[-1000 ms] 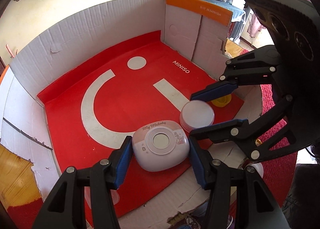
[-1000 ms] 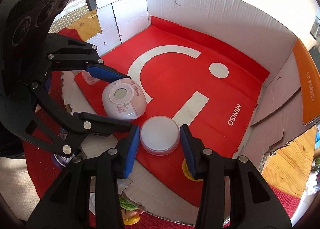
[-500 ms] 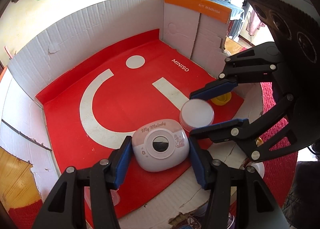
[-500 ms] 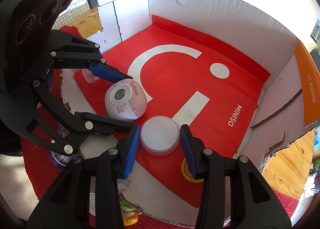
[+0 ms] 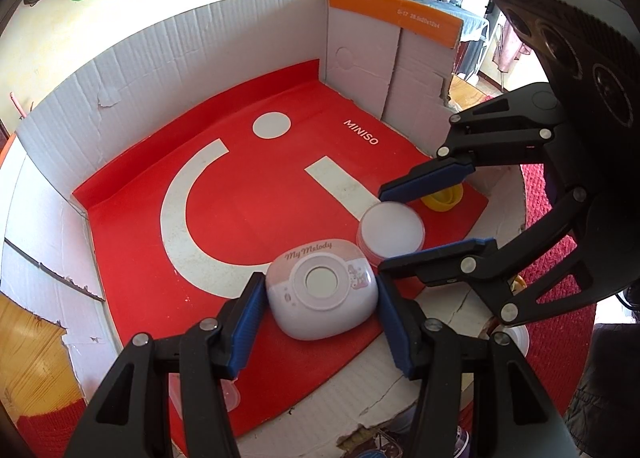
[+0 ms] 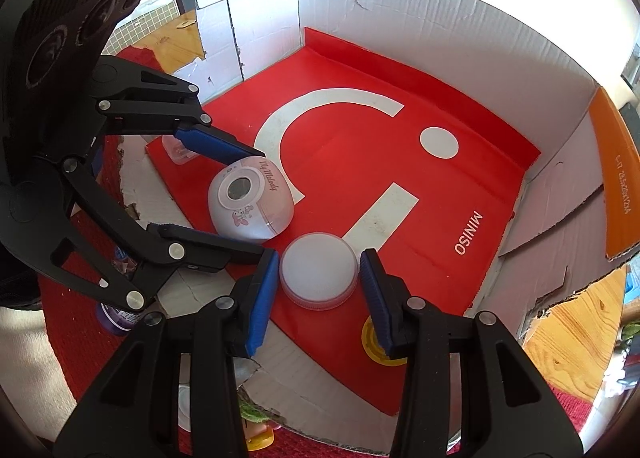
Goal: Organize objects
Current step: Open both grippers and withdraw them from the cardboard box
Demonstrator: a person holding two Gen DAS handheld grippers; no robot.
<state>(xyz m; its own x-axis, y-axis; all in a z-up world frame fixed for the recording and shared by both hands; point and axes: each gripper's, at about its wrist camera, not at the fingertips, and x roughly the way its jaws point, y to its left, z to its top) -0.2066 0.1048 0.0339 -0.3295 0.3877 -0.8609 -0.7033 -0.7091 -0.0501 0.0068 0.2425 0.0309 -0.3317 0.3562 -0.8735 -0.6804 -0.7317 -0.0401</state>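
In the left wrist view, the left hand-held gripper [image 5: 318, 290] is seen clamped on the pink-and-white case [image 5: 322, 290], a blue pad pressed to each flank, at the near edge of the red mat [image 5: 240, 217] that lines the cardboard box [image 5: 180, 45]. Just beside it, the right hand-held gripper [image 5: 383, 229] is closed across the round white jar [image 5: 391, 227]. Nothing is found to have changed over the last second: both grips are kept, and both things sit where they did, so the task is judged to be paused at the moment of pick-up, with placing not yet begun. In the right wrist view, the jar [image 6: 319, 270] is framed by the right gripper's own pads; one pad is plainly against it, while contact at the other is only probably made, the edge being hard to read. The case [image 6: 250, 201] is shown tilted between the left gripper's fingers. Counted across both views: two grippers, one case, one jar, one yellow lid [image 6: 370, 342] at the mat's near edge, one small clear tub [image 6: 180, 149] and one purple bottle [image 6: 114, 318] outside the box.
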